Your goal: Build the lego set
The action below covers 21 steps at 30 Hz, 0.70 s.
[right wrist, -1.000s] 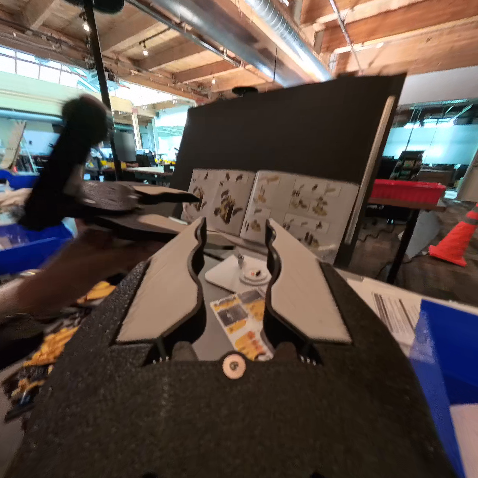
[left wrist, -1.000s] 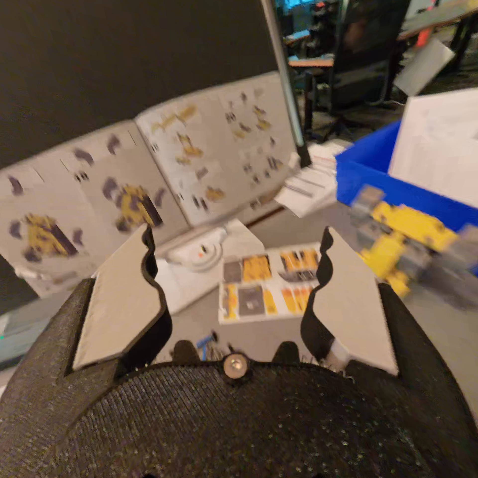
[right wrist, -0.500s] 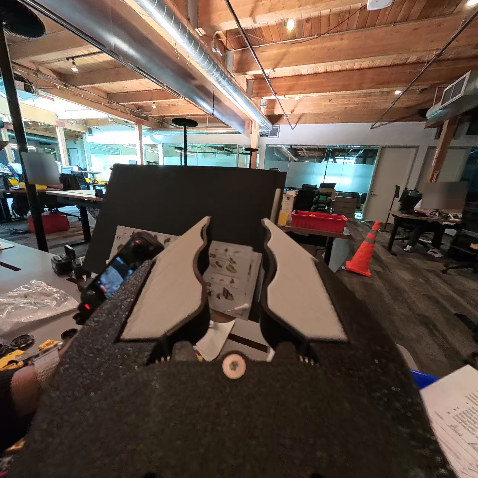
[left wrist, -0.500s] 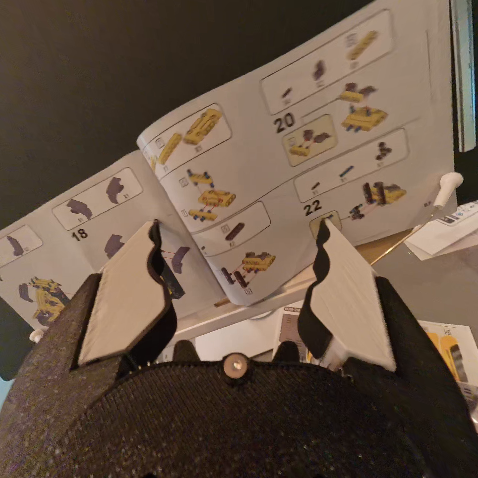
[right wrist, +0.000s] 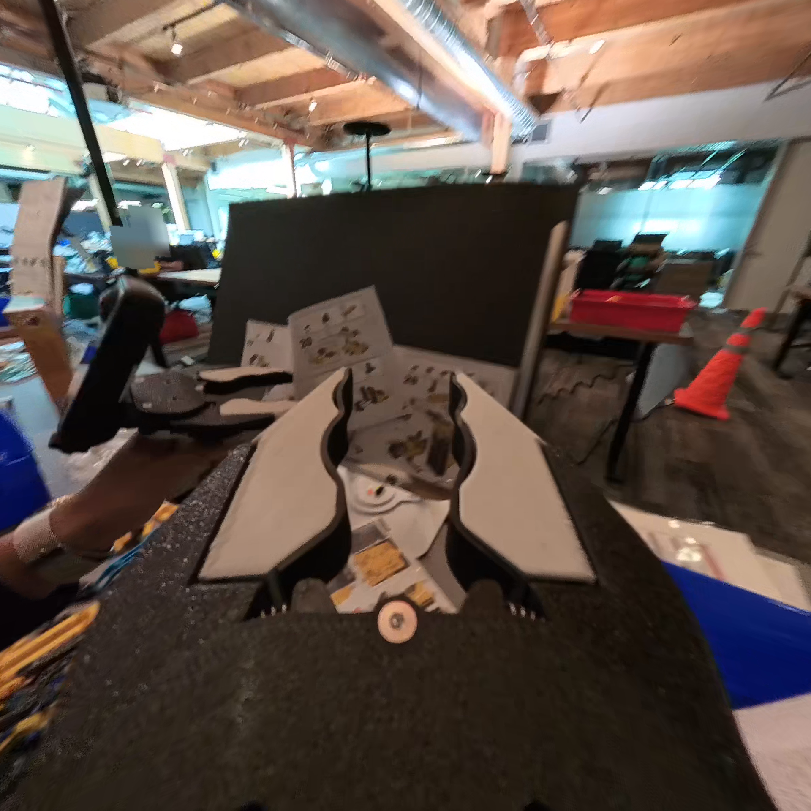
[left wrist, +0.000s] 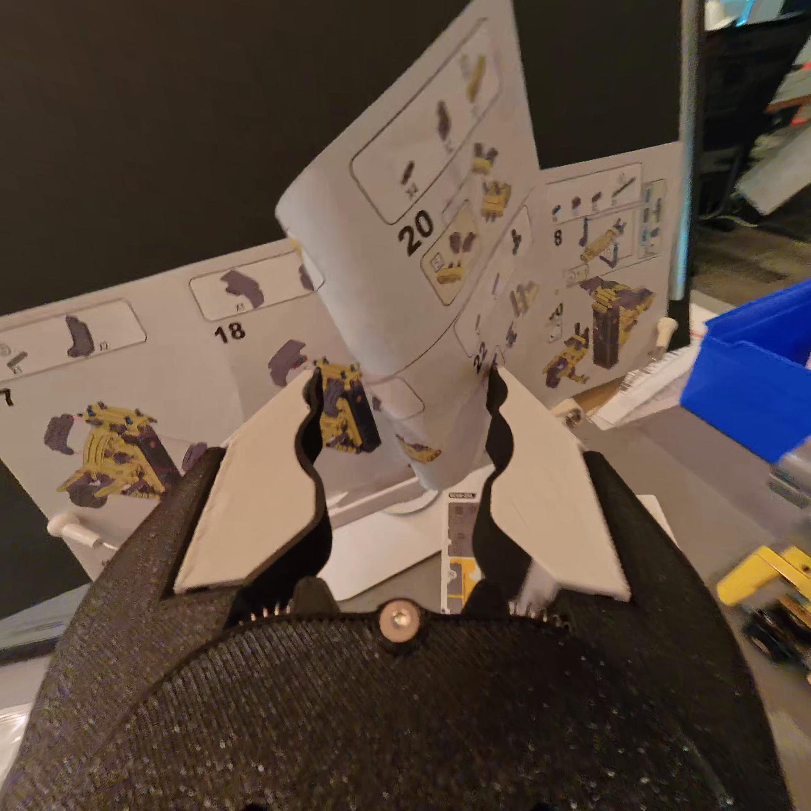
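Observation:
An open instruction booklet (left wrist: 131, 373) leans against a black board (left wrist: 175, 131). One of its pages (left wrist: 417, 197) stands curled up away from the right-hand page (left wrist: 614, 263). My left gripper (left wrist: 403, 382) is open and close to the booklet. The lower part of the lifted page lies between the jaws, and its edge is at the right fingertip (left wrist: 493, 377). In the right wrist view, the left gripper (right wrist: 263, 390) sits at the left edge of the lifted page (right wrist: 338, 333). My right gripper (right wrist: 401, 382) is farther back, empty, jaws a little apart.
A blue bin (left wrist: 746, 395) stands at the right and also shows in the right wrist view (right wrist: 746, 636). A sticker sheet (left wrist: 461, 526) lies under the left gripper. A yellow brick model (left wrist: 768, 570) and loose yellow parts (right wrist: 44, 636) lie on the table.
My left gripper has moved up close to the booklet and its jaws have narrowed. The booklet's right page has lifted and curled leftward. My right gripper's gap is unchanged.

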### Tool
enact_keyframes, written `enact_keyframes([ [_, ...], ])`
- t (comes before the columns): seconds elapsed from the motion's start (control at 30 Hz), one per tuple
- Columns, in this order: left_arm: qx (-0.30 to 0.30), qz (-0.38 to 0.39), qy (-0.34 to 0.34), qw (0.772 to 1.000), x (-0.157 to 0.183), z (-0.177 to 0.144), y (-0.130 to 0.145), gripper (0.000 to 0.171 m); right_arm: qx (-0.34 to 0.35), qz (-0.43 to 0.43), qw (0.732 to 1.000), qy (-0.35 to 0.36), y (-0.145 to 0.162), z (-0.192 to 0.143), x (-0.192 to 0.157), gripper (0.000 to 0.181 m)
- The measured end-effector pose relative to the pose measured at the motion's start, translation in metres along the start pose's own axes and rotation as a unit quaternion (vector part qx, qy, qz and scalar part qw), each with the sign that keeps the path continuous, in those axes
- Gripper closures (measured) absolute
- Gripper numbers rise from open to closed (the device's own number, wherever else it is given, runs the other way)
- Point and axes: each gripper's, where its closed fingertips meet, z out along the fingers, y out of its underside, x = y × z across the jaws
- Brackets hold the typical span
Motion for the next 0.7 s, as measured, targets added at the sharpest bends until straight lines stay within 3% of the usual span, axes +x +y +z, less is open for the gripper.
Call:
enact_keyframes([
  [0.13, -0.02, -0.027, 0.019, 0.999, -0.015, -0.019, 0.016, 0.096, -0.123, -0.003, 0.99, -0.066, 0.067, 0.036, -0.044, 0.119],
  [0.27, -0.025, -0.08, 0.02, 0.996, -0.041, -0.025, 0.03, 0.097, -0.199, -0.022, 0.978, -0.064, 0.117, 0.062, -0.062, 0.111],
  [0.4, -0.017, -0.128, 0.087, 0.988, -0.031, -0.03, 0.03, 0.094, -0.201, -0.034, 0.976, -0.071, 0.126, 0.073, -0.075, 0.111],
  [0.7, -0.008, -0.114, 0.091, 0.989, -0.024, -0.024, 0.028, 0.098, -0.182, 0.004, 0.981, -0.06, 0.131, 0.095, -0.08, 0.118],
])
